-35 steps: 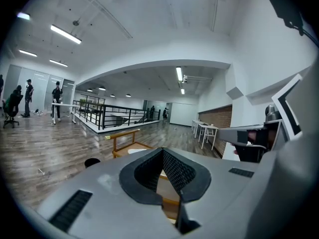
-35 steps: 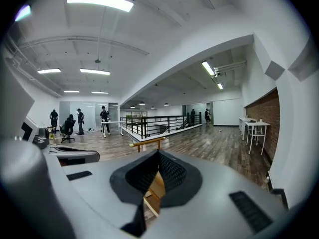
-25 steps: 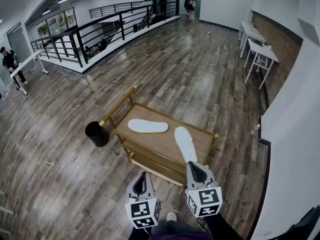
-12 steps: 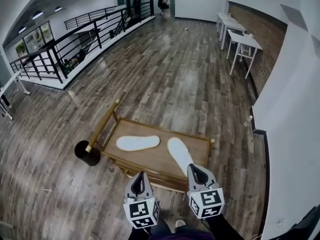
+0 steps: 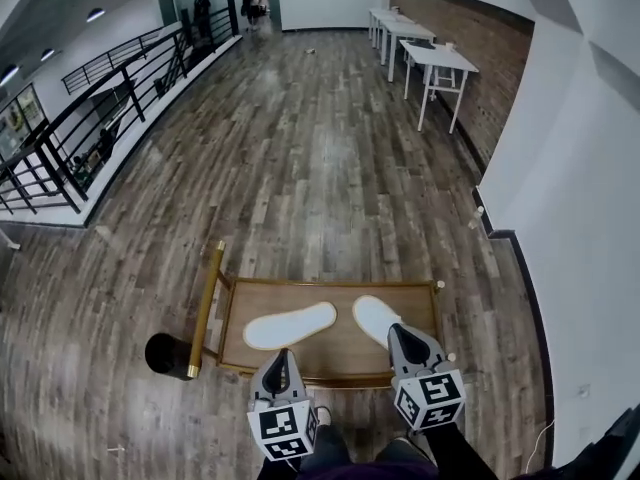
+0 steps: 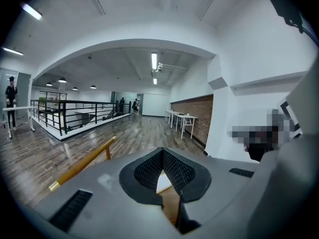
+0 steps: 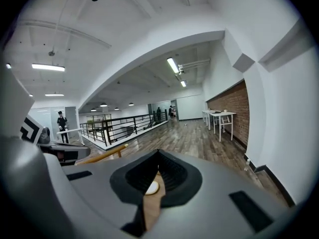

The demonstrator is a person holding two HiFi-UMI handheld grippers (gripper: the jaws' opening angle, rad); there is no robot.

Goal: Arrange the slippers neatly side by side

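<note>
left gripper [image 5: 281, 358] and right gripper [image 5: 399, 332]: jaws closed, nothing gripped, both at the near edge of the wooden cart [image 5: 330, 296]. two white slippers lie apart on the cart top: left slipper [image 5: 290, 325] crosswise, right slipper [image 5: 372, 316] angled, partly behind the right gripper. only print visible: black square markers [image 5: 284, 428] on the gripper cubes.

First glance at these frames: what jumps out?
A left slipper and right slipper, both white, lie splayed apart on the wooden cart low in the head view. The left tongs and right tongs, both shut and empty, hover over its near edge.
</note>
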